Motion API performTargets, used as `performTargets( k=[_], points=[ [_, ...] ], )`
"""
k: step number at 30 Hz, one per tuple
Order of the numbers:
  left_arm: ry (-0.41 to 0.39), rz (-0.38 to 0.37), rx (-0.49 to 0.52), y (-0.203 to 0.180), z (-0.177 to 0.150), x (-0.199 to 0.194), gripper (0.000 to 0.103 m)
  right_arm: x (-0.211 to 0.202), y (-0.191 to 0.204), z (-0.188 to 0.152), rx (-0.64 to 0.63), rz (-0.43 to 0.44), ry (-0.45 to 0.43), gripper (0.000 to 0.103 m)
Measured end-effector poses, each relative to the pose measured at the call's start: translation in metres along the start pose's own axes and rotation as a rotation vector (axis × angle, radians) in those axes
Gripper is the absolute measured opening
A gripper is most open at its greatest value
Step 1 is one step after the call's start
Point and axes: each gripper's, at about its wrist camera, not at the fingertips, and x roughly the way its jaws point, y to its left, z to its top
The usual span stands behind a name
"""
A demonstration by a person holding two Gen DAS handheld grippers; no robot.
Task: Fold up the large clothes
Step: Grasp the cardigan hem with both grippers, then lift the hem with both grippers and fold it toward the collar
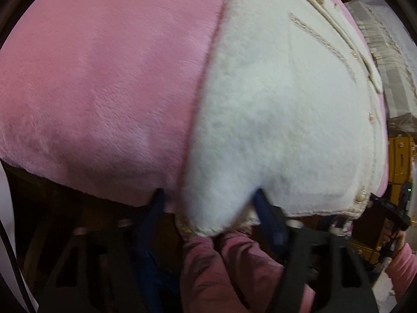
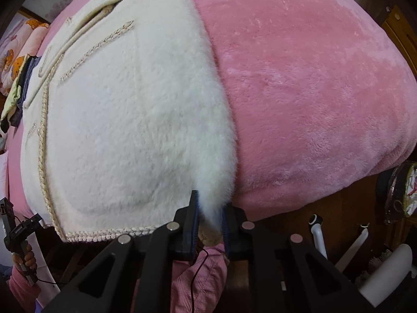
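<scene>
A white fluffy jacket (image 1: 273, 109) with braided gold trim lies spread on a pink plush blanket (image 1: 104, 78). My left gripper (image 1: 211, 208) is shut on the jacket's near hem corner, and the fabric covers its fingertips. In the right wrist view the jacket (image 2: 130, 120) lies on the same blanket (image 2: 312, 91). My right gripper (image 2: 209, 208) is shut on the jacket's other near corner, with a tuft of white pile pinched between the blue pads. The other hand-held gripper shows at the far right in the left view (image 1: 391, 219) and at the far left in the right view (image 2: 15, 232).
The bed's near edge drops to a dark wooden frame (image 2: 325, 214). White tube parts (image 2: 318, 232) and a patterned bag (image 2: 406, 193) sit at lower right. Printed pillows (image 2: 18, 47) and folded clothes (image 2: 18, 96) lie at the far left. Yellow furniture (image 1: 398, 156) stands right.
</scene>
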Motion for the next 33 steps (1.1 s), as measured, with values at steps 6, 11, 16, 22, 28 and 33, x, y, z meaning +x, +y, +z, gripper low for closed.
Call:
performTargets(
  k=[6, 11, 16, 22, 28, 33],
  points=[
    [0.004, -0.022, -0.054, -0.009, -0.005, -0.001, 0.024, -0.016, 0.015, 0.001, 0.037, 0.094, 0.011, 0.008],
    [-0.016, -0.025, -0.053, -0.035, -0.009, -0.022, 0.017, -0.032, 0.038, 0.0, 0.062, 0.209, 0.005, 0.008],
    [-0.06, -0.084, -0.077, -0.066, -0.003, -0.059, 0.015, -0.056, 0.078, 0.001, 0.057, 0.263, -0.07, 0.007],
    [-0.181, -0.221, -0.117, -0.101, 0.009, -0.108, 0.013, -0.081, 0.108, 0.009, 0.108, 0.432, -0.151, 0.007],
    [-0.288, -0.38, -0.093, -0.132, 0.052, -0.16, 0.012, -0.121, 0.132, 0.028, 0.151, 0.587, -0.286, 0.007],
    [-0.374, -0.441, -0.042, -0.154, 0.101, -0.203, 0.012, -0.159, 0.135, 0.058, 0.194, 0.675, -0.399, 0.007]
  ],
)
